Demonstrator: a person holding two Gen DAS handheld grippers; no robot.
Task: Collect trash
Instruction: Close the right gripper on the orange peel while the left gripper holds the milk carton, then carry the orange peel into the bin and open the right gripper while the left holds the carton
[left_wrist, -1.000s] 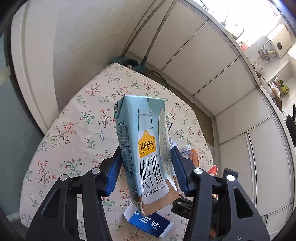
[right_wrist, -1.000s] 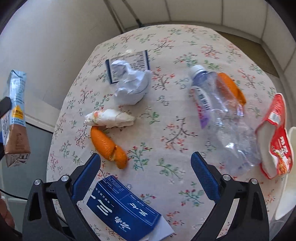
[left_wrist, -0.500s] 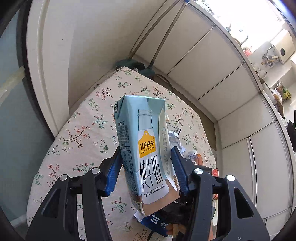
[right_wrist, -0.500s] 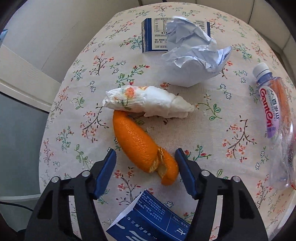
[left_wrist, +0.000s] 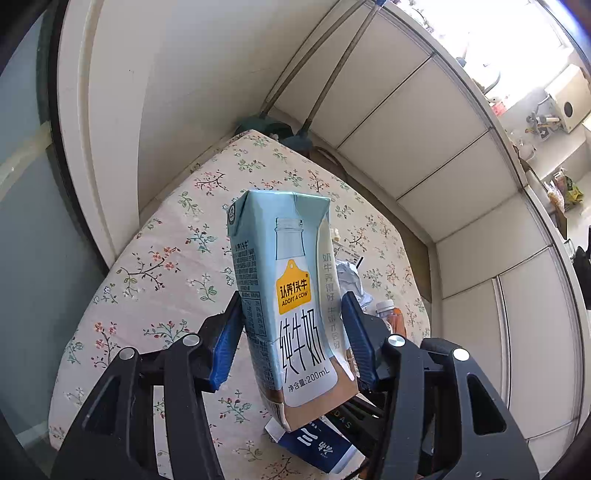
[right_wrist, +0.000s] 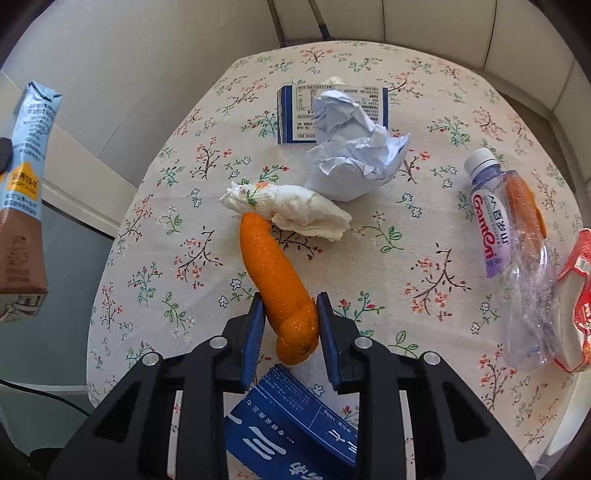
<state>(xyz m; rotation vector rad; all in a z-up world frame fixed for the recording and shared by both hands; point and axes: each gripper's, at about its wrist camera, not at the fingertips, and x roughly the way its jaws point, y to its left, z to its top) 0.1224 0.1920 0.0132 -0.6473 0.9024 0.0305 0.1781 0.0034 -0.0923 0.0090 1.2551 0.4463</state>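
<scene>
My left gripper is shut on a light-blue milk carton, held upright above the flowered table; the same carton shows at the left edge of the right wrist view. My right gripper points down at the table. Its jaws are closing on the near end of an orange peel, and both blue pads touch the peel's sides. The peel's far end lies against a crumpled tissue.
On the tablecloth lie a ball of crumpled paper on a blue-and-white box, a crushed plastic bottle, a red wrapper at the right edge, and a flat blue carton under my right gripper. White walls surround the table.
My right gripper came in over the orange peel and its jaws narrowed from wide apart to touching the peel. The left gripper kept still with the milk carton.
</scene>
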